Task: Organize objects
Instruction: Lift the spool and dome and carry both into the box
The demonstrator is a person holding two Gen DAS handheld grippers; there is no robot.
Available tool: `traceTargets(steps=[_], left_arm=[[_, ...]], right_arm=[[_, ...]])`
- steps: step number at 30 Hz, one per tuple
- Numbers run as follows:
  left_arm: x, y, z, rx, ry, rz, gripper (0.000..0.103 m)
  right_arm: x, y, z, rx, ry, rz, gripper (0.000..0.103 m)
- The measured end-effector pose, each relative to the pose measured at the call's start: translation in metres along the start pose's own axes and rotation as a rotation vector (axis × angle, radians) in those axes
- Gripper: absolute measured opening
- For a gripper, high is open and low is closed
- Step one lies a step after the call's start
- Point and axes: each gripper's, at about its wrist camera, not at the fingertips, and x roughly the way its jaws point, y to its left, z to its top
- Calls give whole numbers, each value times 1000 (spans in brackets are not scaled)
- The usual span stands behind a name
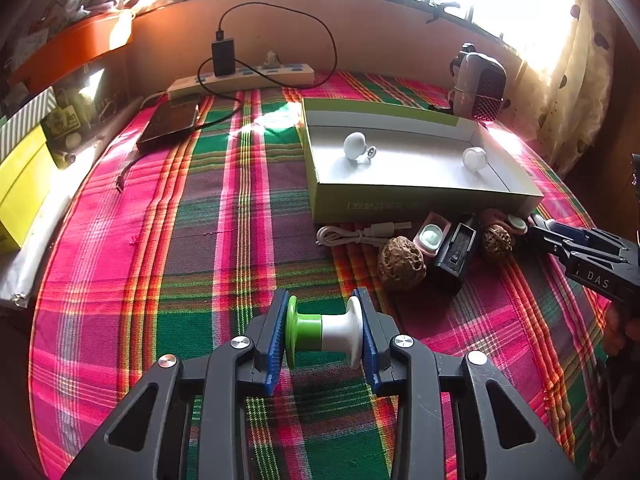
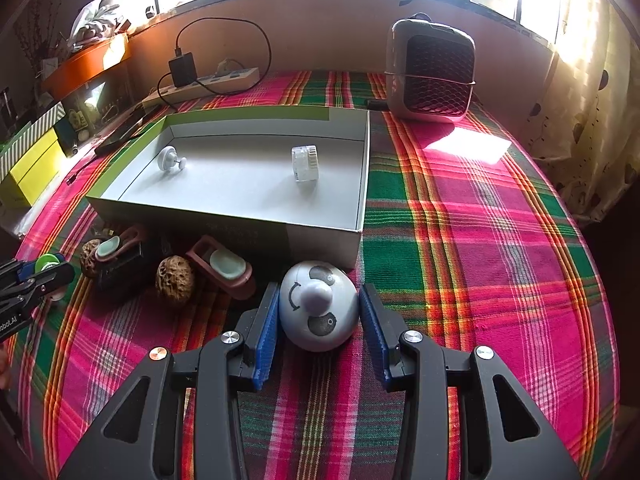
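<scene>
My left gripper [image 1: 322,308] is shut on a green-and-white spool [image 1: 324,332], held sideways just above the plaid cloth. It also shows at the left edge of the right wrist view as the left gripper [image 2: 32,276]. My right gripper [image 2: 320,292] has both blue pads against a white panda-faced ball [image 2: 318,310] resting on the cloth, right in front of the open green box [image 2: 320,240]. The box [image 1: 420,200] holds a white knob [image 1: 354,146] and a clear white cap [image 1: 474,158]. Two walnuts [image 2: 174,282] [image 2: 90,258], two pink clips [image 2: 222,264] [image 2: 114,246] and a black block [image 1: 456,252] lie along the box front.
A coiled white cable [image 1: 360,236] lies by the box's near corner. A small heater [image 2: 432,72] stands at the back right. A power strip with charger [image 1: 240,76] and a dark slab [image 1: 170,124] sit at the back left, with a yellow box [image 1: 20,184] beyond the cloth's left edge.
</scene>
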Motion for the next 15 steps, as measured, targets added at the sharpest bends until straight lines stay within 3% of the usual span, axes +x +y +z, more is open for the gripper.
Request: traceTargets(steps=[15], left_arm=[[-17, -19, 30, 41, -64, -43, 30]], right_arm=[[-23, 1, 18, -21, -59, 14, 41]])
